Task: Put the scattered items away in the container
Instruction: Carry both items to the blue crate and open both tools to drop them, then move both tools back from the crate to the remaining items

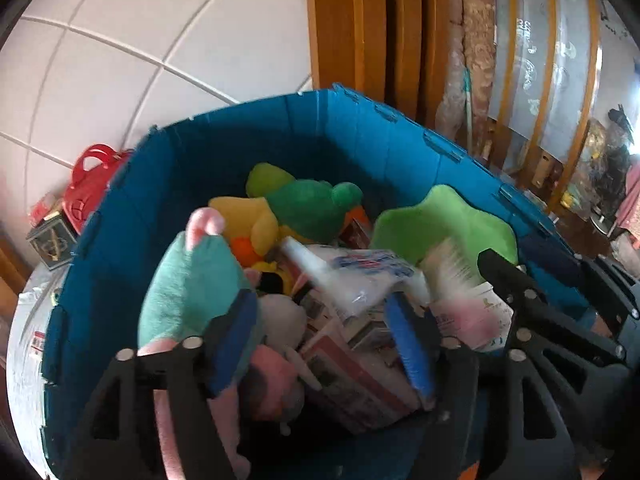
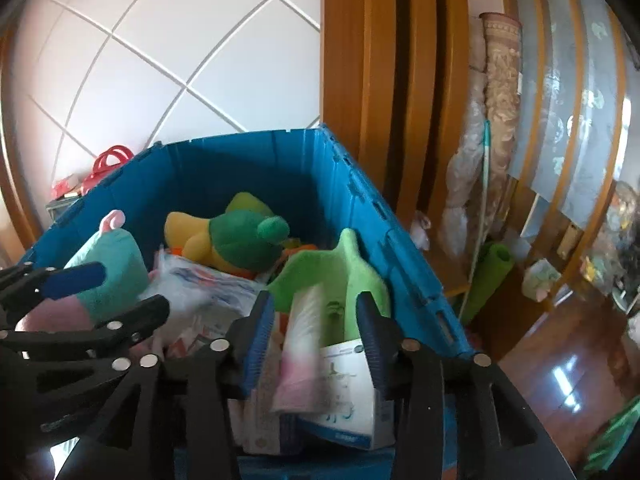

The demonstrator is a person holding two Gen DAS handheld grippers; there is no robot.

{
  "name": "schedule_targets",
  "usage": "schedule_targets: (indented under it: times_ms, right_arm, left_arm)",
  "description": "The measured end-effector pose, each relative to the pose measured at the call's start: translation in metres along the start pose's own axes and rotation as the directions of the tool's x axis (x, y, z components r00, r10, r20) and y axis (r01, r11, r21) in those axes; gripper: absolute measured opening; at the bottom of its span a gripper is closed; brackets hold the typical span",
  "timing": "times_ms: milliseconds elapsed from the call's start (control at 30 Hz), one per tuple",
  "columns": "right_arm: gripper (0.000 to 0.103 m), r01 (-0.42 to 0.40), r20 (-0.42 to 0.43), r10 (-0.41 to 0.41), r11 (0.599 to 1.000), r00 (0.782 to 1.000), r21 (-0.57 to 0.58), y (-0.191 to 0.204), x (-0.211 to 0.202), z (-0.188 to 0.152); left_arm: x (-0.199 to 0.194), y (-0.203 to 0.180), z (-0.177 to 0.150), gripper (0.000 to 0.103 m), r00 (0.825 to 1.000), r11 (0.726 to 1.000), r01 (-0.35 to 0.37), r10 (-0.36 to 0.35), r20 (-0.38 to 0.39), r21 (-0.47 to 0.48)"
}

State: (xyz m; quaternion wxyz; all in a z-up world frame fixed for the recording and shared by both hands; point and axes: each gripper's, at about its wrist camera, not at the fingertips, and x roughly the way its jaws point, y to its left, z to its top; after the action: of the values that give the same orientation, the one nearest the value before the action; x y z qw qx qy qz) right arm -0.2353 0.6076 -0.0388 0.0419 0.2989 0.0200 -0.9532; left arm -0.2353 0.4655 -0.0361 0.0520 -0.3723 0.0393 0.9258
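We hover over the blue bin (image 1: 328,128), both grippers spread, left gripper (image 1: 324,344) and right gripper (image 2: 316,320) gripping nothing; plush toys (image 1: 316,204), packets (image 1: 360,276) and a white box (image 2: 348,392) already lie inside it, so little seems left

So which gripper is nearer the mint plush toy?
Left. The left gripper has the mint plush toy against its finger; the right gripper is farther, over a white box.

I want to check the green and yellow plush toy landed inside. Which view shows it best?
The right wrist view: the plush toy lies unobstructed inside the blue bin. The left wrist view shows it blurrier.
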Motion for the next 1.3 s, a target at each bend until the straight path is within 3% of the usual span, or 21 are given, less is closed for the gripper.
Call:
schedule_targets:
  times_ms: [167,233,300,500,600,667,833,933,1033,1300]
  right_arm:
    - [0.077,0.022,0.040,-0.022,1.000,0.999,0.008,-0.004,-0.016,0.003]
    - [0.095,0.027,0.067,-0.028,1.000,0.997,0.014,-0.006,-0.027,0.005]
    - [0.103,0.040,0.092,-0.042,0.999,0.995,0.017,-0.007,-0.039,0.007]
    - [0.103,0.053,0.155,-0.058,0.998,0.986,0.035,-0.002,-0.069,0.013]
    - [0.103,0.034,0.178,-0.042,0.998,0.983,0.045,0.006,-0.078,0.016]
    - [0.103,0.014,0.197,-0.023,0.999,0.980,0.046,0.016,-0.082,0.018]
    - [0.103,-0.037,0.239,0.026,0.998,0.971,0.043,0.055,-0.088,0.024]
    - [0.103,-0.079,0.259,0.069,0.996,0.963,0.030,0.091,-0.095,0.029]
    - [0.103,-0.112,0.274,0.109,0.994,0.955,-0.004,0.141,-0.102,0.032]
    - [0.103,-0.189,0.294,0.203,0.979,0.934,-0.075,0.313,-0.114,0.023]
  left_arm:
    - [-0.004,0.009,-0.004,0.075,1.000,1.000,-0.008,0.008,0.004,-0.019]
    - [-0.008,0.012,-0.005,0.078,1.000,1.000,-0.004,0.004,0.010,-0.028]
    - [-0.014,0.015,-0.007,0.080,1.000,0.999,0.005,-0.004,0.020,-0.035]
    - [-0.045,0.032,-0.012,0.082,0.996,0.998,-0.006,0.011,0.092,-0.058]
    - [-0.063,0.048,-0.015,0.089,0.990,0.996,-0.035,0.046,0.132,-0.086]
    - [-0.078,0.063,-0.018,0.097,0.982,0.992,-0.061,0.080,0.173,-0.108]
    - [-0.112,0.112,-0.032,0.098,0.954,0.981,-0.099,0.141,0.264,-0.168]
    - [-0.129,0.153,-0.046,0.098,0.938,0.967,-0.127,0.189,0.290,-0.220]
    - [-0.139,0.204,-0.062,0.098,0.936,0.955,-0.128,0.206,0.284,-0.268]
    - [-0.164,0.370,-0.129,0.098,0.921,0.926,-0.219,0.301,0.248,-0.309]
